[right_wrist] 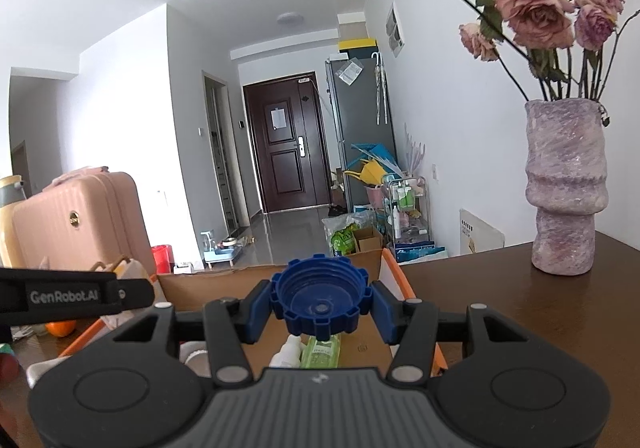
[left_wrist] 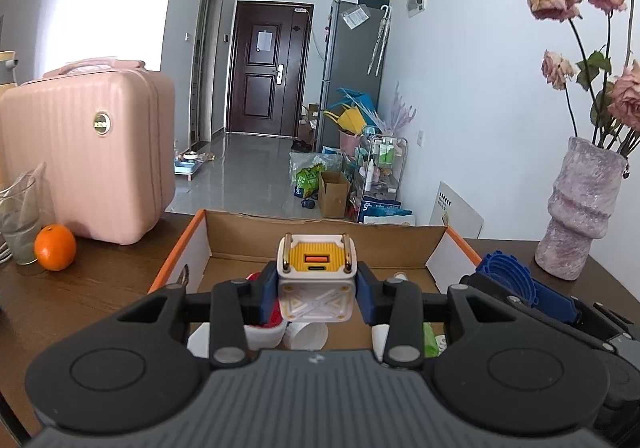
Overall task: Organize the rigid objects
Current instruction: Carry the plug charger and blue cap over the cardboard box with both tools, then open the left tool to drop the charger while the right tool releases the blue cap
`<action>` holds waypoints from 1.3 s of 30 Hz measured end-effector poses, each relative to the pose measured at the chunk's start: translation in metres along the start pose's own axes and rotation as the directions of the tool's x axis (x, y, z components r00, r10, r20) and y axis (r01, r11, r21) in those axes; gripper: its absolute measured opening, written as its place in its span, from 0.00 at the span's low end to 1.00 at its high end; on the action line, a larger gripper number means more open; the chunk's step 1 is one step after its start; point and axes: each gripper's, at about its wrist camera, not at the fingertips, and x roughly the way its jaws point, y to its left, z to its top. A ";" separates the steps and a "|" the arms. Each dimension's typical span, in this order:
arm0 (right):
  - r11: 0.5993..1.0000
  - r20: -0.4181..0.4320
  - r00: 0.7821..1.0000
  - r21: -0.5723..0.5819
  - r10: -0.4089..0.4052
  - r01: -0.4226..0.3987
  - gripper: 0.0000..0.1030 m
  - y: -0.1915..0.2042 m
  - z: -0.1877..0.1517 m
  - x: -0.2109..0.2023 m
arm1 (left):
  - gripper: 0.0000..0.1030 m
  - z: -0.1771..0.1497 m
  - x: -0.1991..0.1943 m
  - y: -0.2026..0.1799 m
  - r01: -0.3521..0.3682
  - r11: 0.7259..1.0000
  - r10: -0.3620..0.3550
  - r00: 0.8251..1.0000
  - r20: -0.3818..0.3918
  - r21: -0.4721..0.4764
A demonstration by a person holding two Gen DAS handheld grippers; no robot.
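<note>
Pinching a small white-and-yellow charger [left_wrist: 315,280] between its blue pads, the left gripper [left_wrist: 316,298] holds it above the open cardboard box [left_wrist: 320,224], its jaws pressed against the charger's two sides. The charger's yellow face with an orange port points away from the camera, and two gold prongs stand folded along its top edges. Below it inside the box lie a few white containers [left_wrist: 304,336] and a red-lidded one [left_wrist: 272,322], partly hidden by the gripper.

The right gripper [right_wrist: 320,308] has its jaws clamped on a blue ribbed cap [right_wrist: 320,302], hollow side toward the camera, held over the box's near right part. Under the cap, in the box, lie a green bottle [right_wrist: 322,354] and a small white bottle [right_wrist: 288,352]. In the left wrist view the same cap [left_wrist: 506,276] shows at the right, just beside the box's orange-edged wall.

The box sits on a dark wooden tabletop [right_wrist: 480,304]. To its left stand a pink suitcase [left_wrist: 88,155], an orange [left_wrist: 55,248] and a clear glass [left_wrist: 20,215]; to its right, a mauve vase [right_wrist: 564,187] of dried roses [right_wrist: 536,15].
</note>
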 end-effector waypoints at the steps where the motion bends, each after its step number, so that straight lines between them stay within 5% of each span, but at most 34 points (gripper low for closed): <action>1: 1.000 -0.003 1.000 -0.002 -0.001 0.001 0.50 0.001 0.000 0.004 | 0.39 0.001 0.004 0.000 0.000 1.000 0.000 1.000 -0.001 0.003; 22: 0.999 -0.127 0.991 -0.029 -0.041 0.038 0.50 -0.005 -0.008 0.054 | 0.39 -0.006 0.077 -0.006 -0.005 0.996 0.016 0.993 -0.114 0.094; 39: 0.998 -0.185 0.981 -0.037 -0.058 0.052 0.51 -0.007 -0.016 0.058 | 0.44 -0.011 0.076 -0.003 0.009 0.994 0.006 0.991 -0.137 0.110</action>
